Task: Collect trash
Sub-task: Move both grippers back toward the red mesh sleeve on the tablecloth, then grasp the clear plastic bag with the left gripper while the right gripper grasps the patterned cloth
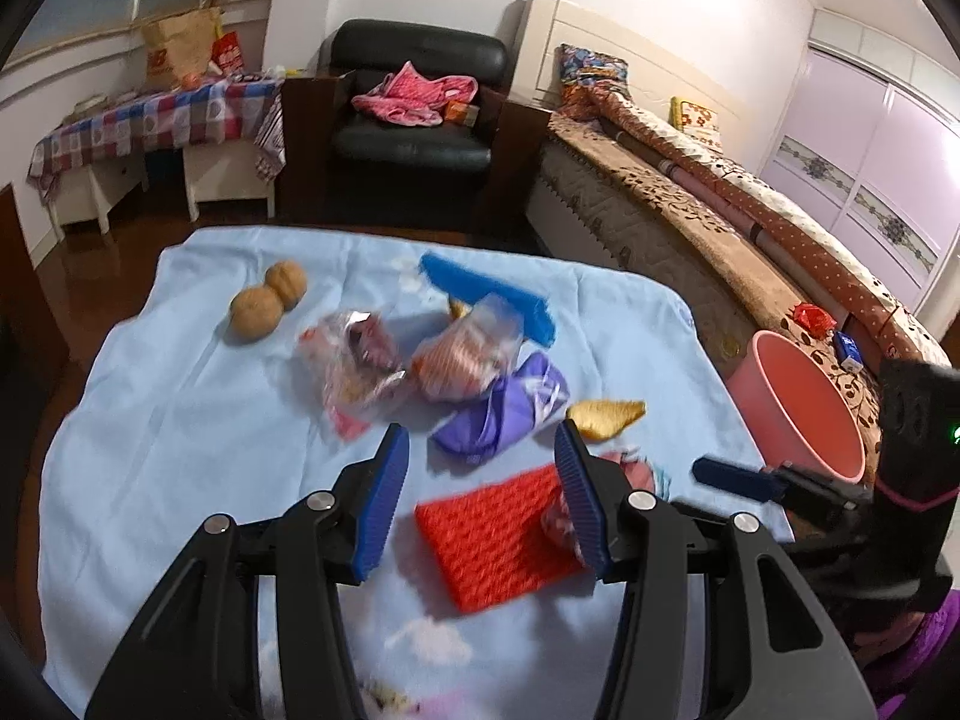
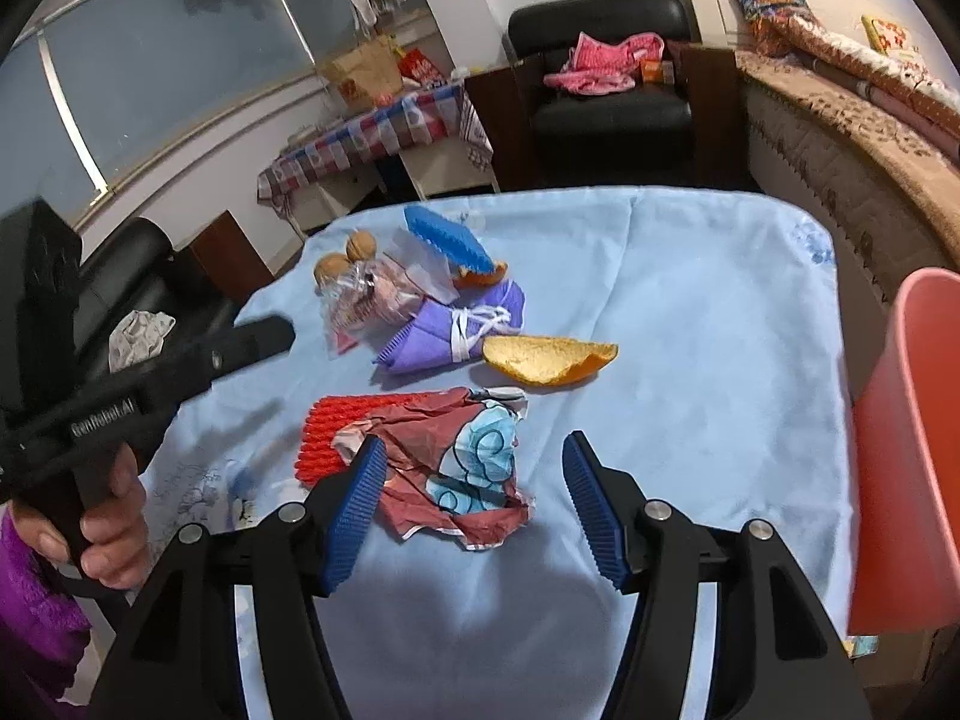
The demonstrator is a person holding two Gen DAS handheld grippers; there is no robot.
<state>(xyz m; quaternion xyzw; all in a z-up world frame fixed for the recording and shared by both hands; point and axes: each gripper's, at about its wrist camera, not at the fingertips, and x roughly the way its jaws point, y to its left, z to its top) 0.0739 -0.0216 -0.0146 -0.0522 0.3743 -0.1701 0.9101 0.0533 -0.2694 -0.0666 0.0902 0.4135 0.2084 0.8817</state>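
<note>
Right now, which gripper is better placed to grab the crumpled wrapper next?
Right. The right gripper is open with the crumpled wrapper lying just ahead of its jaws, and the pink bin is beside it. The left gripper hangs over the red mat.

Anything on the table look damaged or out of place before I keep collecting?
Nothing spilled. A crumpled red-and-blue wrapper lies partly over the red mat, and an orange peel sits loose on the blue cloth.

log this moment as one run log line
left gripper: open, empty | right gripper: open over crumpled wrapper | pink bin: beside table | orange peel: uncollected
</note>
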